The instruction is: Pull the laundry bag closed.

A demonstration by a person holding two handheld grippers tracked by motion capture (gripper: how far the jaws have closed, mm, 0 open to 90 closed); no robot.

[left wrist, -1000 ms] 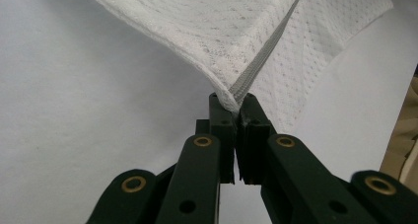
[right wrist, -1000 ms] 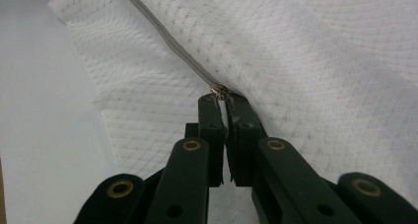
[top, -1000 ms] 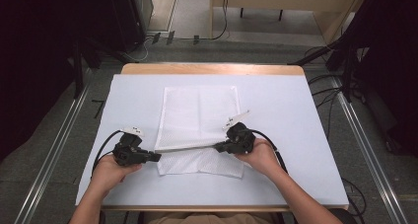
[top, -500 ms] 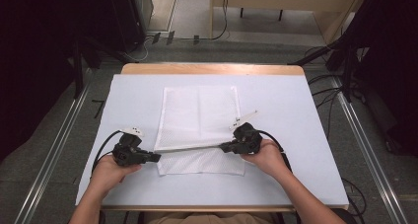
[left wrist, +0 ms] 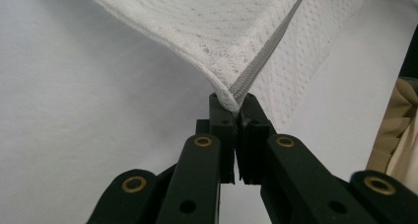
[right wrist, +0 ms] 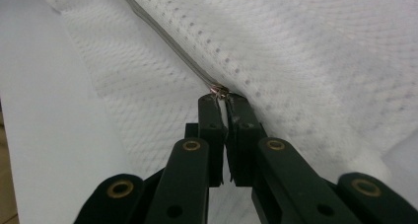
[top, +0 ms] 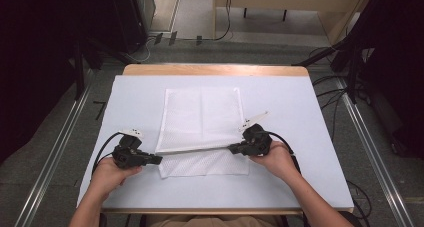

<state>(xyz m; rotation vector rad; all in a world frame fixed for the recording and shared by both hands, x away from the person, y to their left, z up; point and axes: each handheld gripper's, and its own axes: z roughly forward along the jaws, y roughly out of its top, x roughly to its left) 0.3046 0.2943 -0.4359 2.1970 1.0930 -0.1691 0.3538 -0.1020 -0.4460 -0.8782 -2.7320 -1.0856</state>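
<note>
Two black grippers pinch one white mesh bag (top: 201,118) that lies on the white table (top: 310,117). The left gripper (top: 156,160) is closed tight on the bag's near left corner (left wrist: 227,96), by the grey zipper (left wrist: 266,51). The right gripper (top: 233,148) is closed on the small metal zipper pull (right wrist: 219,91) at the other end.

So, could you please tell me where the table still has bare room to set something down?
The white table cover is bare left of the mesh bag, right of it, and along the far edge. It is crowded near the person, where the left gripper and right gripper pinch the bag's zipper edge.
</note>
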